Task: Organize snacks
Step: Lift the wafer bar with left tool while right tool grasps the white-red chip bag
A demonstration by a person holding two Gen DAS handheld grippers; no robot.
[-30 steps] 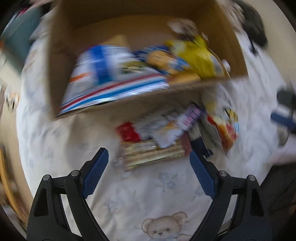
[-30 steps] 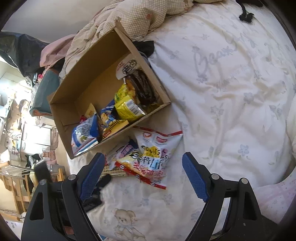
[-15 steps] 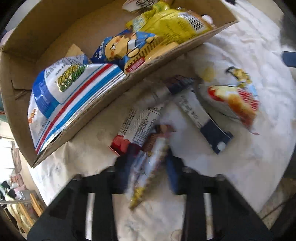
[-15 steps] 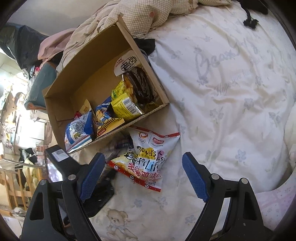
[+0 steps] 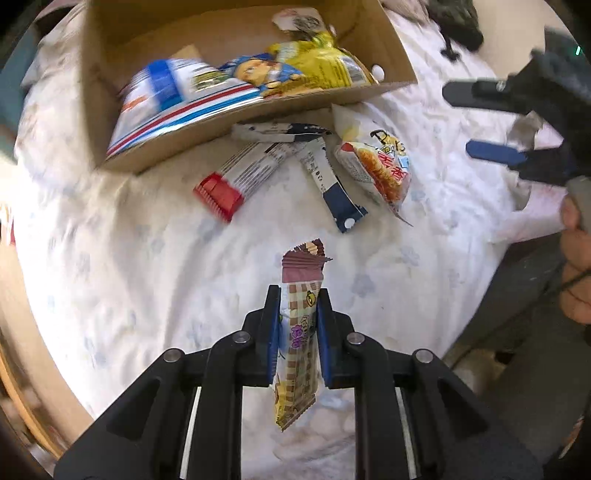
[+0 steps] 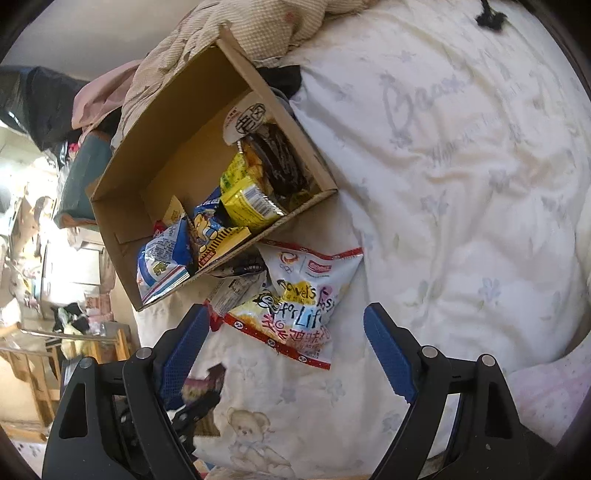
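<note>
My left gripper (image 5: 295,295) is shut on a long checkered snack bar (image 5: 299,332) with a brown end, held above the white bedsheet. A cardboard box (image 5: 258,110) lies ahead with a blue-and-white bag (image 5: 173,92), a blue pack and a yellow pack (image 5: 321,66) inside. In front of it lie a red-ended wrapper (image 5: 236,177), a navy-ended wrapper (image 5: 332,184) and a white chips bag (image 5: 376,162). My right gripper (image 6: 284,339) is open and empty, just short of the chips bag (image 6: 299,299), with the box (image 6: 177,147) beyond. It also shows in the left wrist view (image 5: 491,125).
The bed's white printed sheet (image 6: 461,184) spreads to the right. A checkered quilt (image 6: 266,22) is bunched behind the box. A wooden rail and room clutter (image 6: 37,332) lie beyond the bed's left edge. A dark object (image 5: 454,18) lies far right of the box.
My left gripper dropped onto the checkered snack bar, closed on it and lifted it off the sheet. My right gripper moved slightly closer to the chips bag and stayed open.
</note>
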